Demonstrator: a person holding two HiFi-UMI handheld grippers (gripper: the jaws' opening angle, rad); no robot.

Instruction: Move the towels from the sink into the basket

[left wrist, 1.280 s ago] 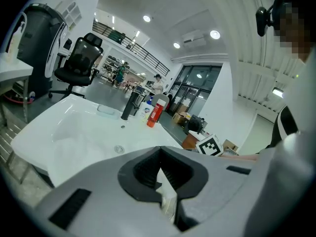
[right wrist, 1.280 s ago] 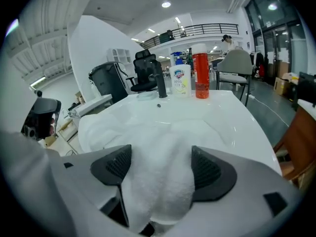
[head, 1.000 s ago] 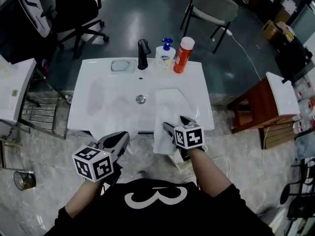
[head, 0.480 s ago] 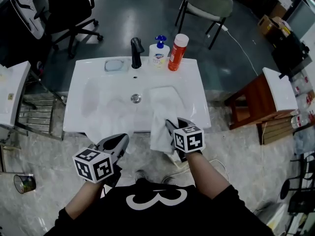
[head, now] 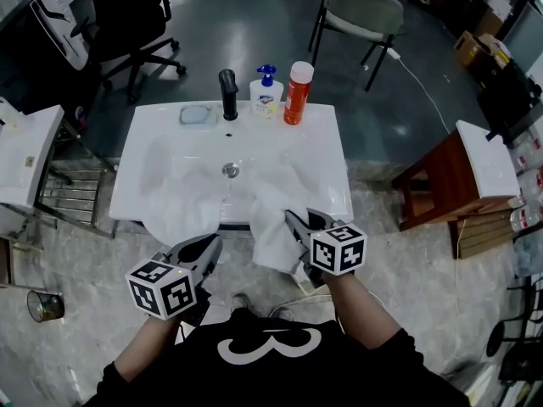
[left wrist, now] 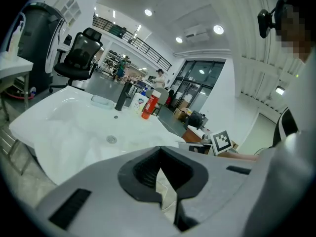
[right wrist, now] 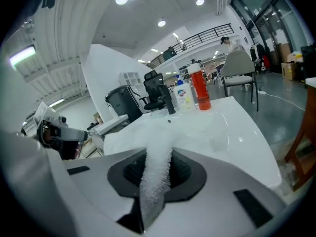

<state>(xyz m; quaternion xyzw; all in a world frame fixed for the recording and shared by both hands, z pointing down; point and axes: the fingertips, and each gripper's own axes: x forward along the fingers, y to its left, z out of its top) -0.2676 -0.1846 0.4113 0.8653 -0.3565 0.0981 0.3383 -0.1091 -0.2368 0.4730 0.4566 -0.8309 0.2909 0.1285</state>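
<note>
Right gripper view shows the right gripper [right wrist: 148, 212], jaws just closing, pinching a white towel [right wrist: 157, 172] at the sink [right wrist: 232, 127]'s near edge; the left gripper [left wrist: 165, 204]'s jaws sit together.

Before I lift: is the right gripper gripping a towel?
Yes, the right gripper, its jaws just closing, pinches the white towel between its pads.

Workshop hall; office chair [head: 127, 11], boxes [head: 479, 47], freestanding sink [head: 327, 134].

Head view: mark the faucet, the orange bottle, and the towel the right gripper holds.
faucet [head: 227, 91], head view, upright black body.
orange bottle [head: 296, 98], head view, mid-body.
gripped towel [head: 270, 227], head view, hanging fold.
</note>
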